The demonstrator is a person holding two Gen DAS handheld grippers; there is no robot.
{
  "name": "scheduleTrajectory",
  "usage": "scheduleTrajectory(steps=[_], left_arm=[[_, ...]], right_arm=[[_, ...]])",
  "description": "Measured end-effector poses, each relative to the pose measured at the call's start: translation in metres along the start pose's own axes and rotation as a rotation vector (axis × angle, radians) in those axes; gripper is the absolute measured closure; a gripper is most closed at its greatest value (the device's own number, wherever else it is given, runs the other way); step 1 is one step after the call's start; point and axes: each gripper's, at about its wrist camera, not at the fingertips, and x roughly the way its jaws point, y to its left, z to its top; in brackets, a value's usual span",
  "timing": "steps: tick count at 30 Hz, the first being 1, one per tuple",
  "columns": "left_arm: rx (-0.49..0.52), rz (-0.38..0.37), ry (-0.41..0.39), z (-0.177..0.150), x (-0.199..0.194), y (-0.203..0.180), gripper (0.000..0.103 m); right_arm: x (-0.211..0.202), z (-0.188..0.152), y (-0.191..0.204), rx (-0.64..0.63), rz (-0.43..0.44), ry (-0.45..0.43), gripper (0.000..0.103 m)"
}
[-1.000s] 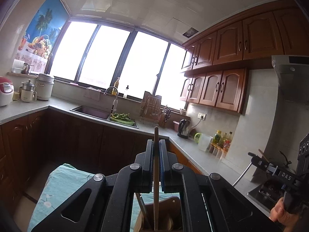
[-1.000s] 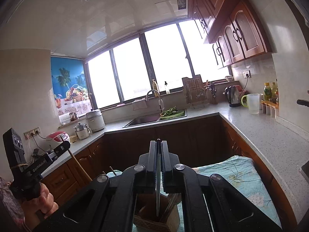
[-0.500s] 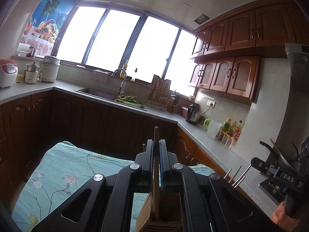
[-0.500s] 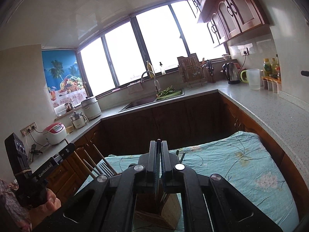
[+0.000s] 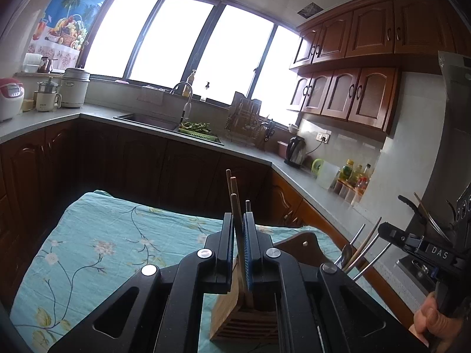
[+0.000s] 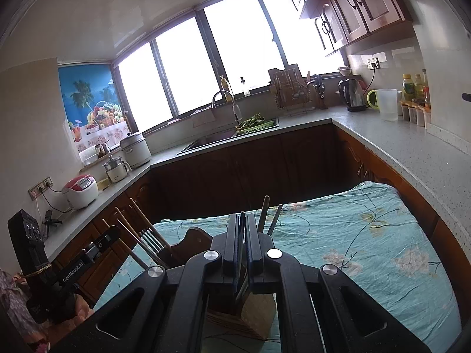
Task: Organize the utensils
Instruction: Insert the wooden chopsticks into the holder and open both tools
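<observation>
Two wooden holders stand on the teal flowered cloth [image 5: 97, 244] spread over the table, a slatted utensil box [image 5: 244, 320] directly under the left gripper [image 5: 239, 235] and a like box [image 6: 250, 314] under the right gripper [image 6: 242, 235]. Each gripper is clamped narrowly on one slim upright piece: the left on a wooden chopstick [image 5: 234, 206], the right on a thin dark utensil handle [image 6: 242, 220], whose kind I cannot tell, both reaching down into the boxes.
</observation>
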Motion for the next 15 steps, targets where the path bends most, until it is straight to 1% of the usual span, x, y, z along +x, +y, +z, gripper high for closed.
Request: scheduleTrajectory(steps=[9,12,13,14,15], left_arm=[[0.009,0.0,0.016,0.0047,-0.0007,0.0041,0.098],[0.009,0.001,0.033,0.0068,-0.0003,0.0032,0.098],[0.01,0.002,0.044,0.0051,-0.001,0.0027,0.097],[0.01,0.001,0.053,0.0064,-0.0004,0.0018,0.09],[0.009,-0.001,0.056,0.0081,-0.0019,0.0014,0.085]], right_arm=[[0.0011,-0.0007,-0.0023,-0.004,-0.011,0.001,0.099],[0.0021,0.0003,-0.0025,-0.002,-0.013,0.004,0.098],[0.0021,0.0007,-0.0027,-0.001,-0.01,0.006,0.098],[0.0021,0.001,-0.002,0.002,-0.007,0.005,0.096],[0.0011,0.0011,-0.0027,0.008,-0.005,0.003,0.095]])
